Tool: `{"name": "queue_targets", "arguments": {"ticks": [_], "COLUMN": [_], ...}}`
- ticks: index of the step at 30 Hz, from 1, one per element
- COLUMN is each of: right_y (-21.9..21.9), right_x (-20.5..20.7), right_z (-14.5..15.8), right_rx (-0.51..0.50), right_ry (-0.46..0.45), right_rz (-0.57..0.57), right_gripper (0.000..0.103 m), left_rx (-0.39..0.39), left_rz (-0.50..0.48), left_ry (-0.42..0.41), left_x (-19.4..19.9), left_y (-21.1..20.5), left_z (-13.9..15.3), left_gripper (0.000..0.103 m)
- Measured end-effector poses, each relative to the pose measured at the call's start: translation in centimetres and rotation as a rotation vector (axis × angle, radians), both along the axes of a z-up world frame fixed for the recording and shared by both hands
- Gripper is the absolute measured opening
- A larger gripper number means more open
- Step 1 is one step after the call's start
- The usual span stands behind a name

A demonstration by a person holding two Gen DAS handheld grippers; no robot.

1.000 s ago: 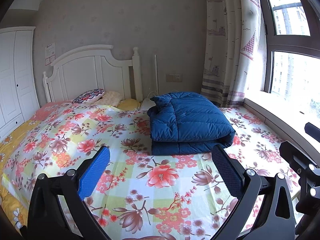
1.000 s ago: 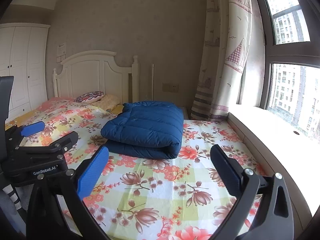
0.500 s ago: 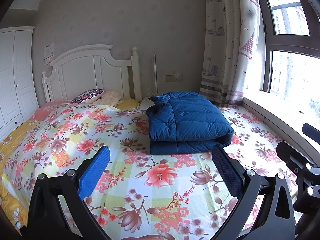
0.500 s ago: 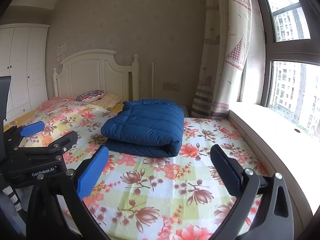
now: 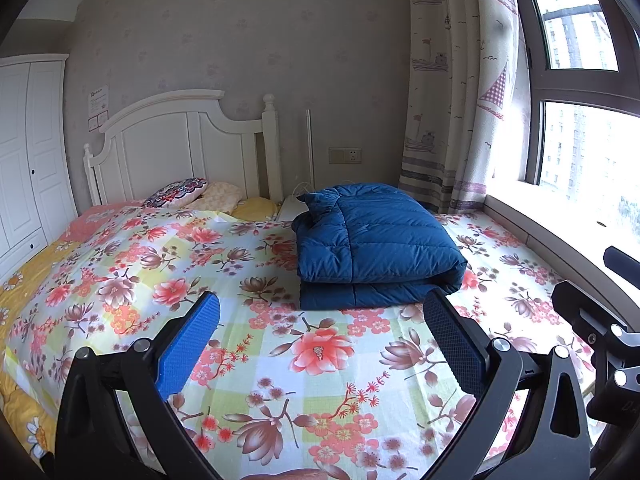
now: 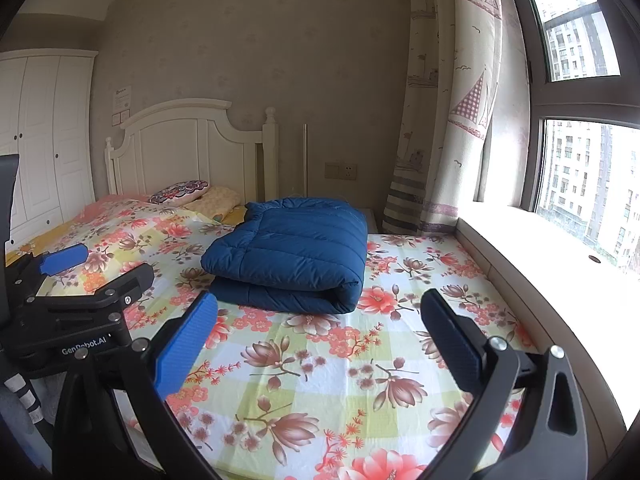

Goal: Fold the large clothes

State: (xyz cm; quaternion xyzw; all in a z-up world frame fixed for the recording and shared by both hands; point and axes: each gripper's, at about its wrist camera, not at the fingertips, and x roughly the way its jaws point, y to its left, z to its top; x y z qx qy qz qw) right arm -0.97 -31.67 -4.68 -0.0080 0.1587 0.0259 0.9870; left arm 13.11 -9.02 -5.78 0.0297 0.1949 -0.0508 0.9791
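Observation:
A blue puffer jacket [image 5: 372,244] lies folded in a thick rectangular stack on the floral bedsheet [image 5: 200,264], toward the far right of the bed. It also shows in the right wrist view [image 6: 292,254]. My left gripper [image 5: 320,312] is open and empty, held above the sheet just short of the jacket's near edge. My right gripper [image 6: 320,312] is open and empty, also short of the jacket. The left gripper's body [image 6: 76,308] shows at the left of the right wrist view.
A white headboard [image 5: 180,148] and pillows [image 5: 180,196] stand at the bed's far end. A white wardrobe [image 5: 28,152] is on the left. A curtain [image 5: 452,92] and a window ledge [image 5: 560,232] run along the right side.
Both views have shifted only slightly; the jacket stays folded in place and both grippers stay open.

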Motion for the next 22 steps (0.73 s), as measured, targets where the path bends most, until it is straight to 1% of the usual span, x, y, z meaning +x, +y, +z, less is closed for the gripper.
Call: {"name": "queue_targets", "arguments": {"ticks": [6, 10, 12, 14, 16, 17, 18, 20, 22], "right_y": [0.0, 0.0, 0.0, -0.1, -0.2, -0.5, -0.9, -2.8, -7.3], "right_x": [0.0, 0.1, 0.3, 0.8, 1.6, 2.1, 3.0, 4.8, 6.9], "right_z": [0.1, 0.1, 0.0, -0.3, -0.5, -0.5, -0.5, -0.1, 0.8], "right_rx": [-0.001, -0.007, -0.008, -0.011, -0.013, -0.020, -0.039, -0.067, -0.094], "right_ry": [-0.001, 0.002, 0.007, 0.019, 0.028, 0.032, 0.042, 0.070, 0.104], "right_rz": [0.001, -0.001, -0.001, -0.003, 0.006, 0.009, 0.005, -0.033, -0.129], "right_gripper": [0.101, 0.101, 0.101, 0.101, 0.101, 0.101, 0.101, 0.101, 0.101], "left_rx": [0.004, -0.006, -0.008, -0.015, -0.034, -0.032, -0.027, -0.018, -0.005], "left_rz": [0.003, -0.021, -0.012, -0.038, -0.081, -0.093, -0.095, -0.069, -0.019], "left_ry": [-0.012, -0.014, -0.045, -0.031, 0.061, 0.105, 0.166, 0.251, 0.332], "left_x": [-0.1, 0.2, 0.4, 1.0, 3.2, 4.2, 6.1, 9.5, 14.5], "left_y": [0.0, 0.1, 0.1, 0.1, 0.7, 1.0, 1.8, 3.8, 8.1], "left_z": [0.3, 0.4, 0.3, 0.1, -0.2, -0.4, -0.9, -1.6, -2.1], "left_gripper": [0.098, 0.098, 0.098, 0.098, 0.098, 0.098, 0.098, 0.098, 0.098]}}
